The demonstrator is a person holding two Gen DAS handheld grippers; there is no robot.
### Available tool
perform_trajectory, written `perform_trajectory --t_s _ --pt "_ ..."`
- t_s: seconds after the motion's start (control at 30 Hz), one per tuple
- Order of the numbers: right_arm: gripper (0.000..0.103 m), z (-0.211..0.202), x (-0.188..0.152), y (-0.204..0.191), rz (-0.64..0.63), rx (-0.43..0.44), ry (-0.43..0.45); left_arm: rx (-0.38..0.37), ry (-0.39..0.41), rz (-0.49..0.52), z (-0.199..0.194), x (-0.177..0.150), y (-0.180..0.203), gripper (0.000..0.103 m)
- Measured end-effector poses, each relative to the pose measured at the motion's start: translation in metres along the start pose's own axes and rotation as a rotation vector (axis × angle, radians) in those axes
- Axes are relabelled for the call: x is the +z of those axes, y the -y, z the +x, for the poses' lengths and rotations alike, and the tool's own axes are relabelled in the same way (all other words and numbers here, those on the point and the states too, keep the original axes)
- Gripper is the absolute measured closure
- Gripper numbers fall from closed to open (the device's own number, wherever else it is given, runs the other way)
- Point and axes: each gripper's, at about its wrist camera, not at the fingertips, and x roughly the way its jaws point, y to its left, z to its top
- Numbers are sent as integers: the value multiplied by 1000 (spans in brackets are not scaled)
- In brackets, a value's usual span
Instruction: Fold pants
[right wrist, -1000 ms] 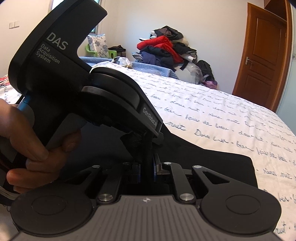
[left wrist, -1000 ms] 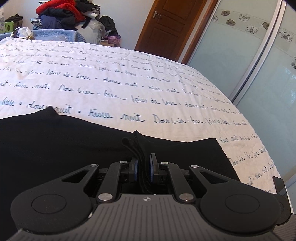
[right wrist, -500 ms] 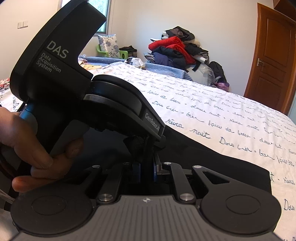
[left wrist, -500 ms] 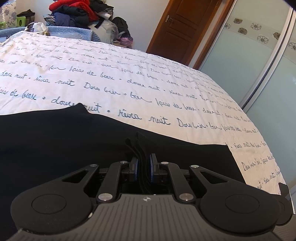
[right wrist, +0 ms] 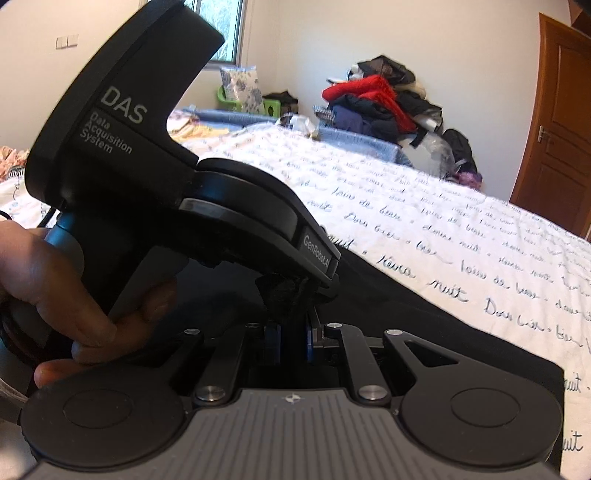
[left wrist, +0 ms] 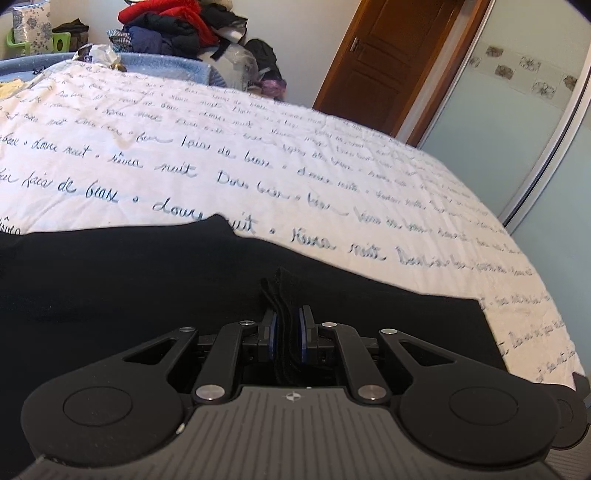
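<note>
Black pants lie spread on the white bed cover with blue script. My left gripper is shut on a bunched edge of the pants, with fabric standing up between its blue pads. My right gripper is shut on a black fold of the same pants. The left gripper's body, held by a hand, sits just in front of the right gripper and hides much of the cloth.
The bed cover stretches ahead and to the right. A pile of clothes lies beyond the far end of the bed. A wooden door and a sliding glass wardrobe stand at the right.
Both grippers have moved together with the pants edge held; the views have swung left, so the clothes pile and door sit further right. Grips are unchanged.
</note>
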Motion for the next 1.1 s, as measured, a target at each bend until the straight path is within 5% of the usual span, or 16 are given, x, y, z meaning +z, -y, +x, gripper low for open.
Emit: perform_trajectory --t_s 0.1,0.27,0.43,0.63,0.83,1.0,1.1 --pt "82 2 2 -2 -7 -7 -38 15 -10 0 1 -3 -2 79" --pt "38 -25 -2 -3 -53 -41 6 46 0 1 0 -3 -10 73" --pt "38 -55 -9 6 -3 60 -14 75 9 -35 -7 0 -22 72" --pt "38 -54 -16 22 132 316 -92 89 -1 -87 -18 0 -39 68" --pt "38 -25 -13 19 136 279 -155 104 -16 -12 -28 -6 -34 58" --pt "38 -42 -5 16 135 229 -56 151 15 72 -35 -14 -23 47" --pt "38 -28 -6 21 158 176 -86 174 -2 121 -31 -20 -17 44"
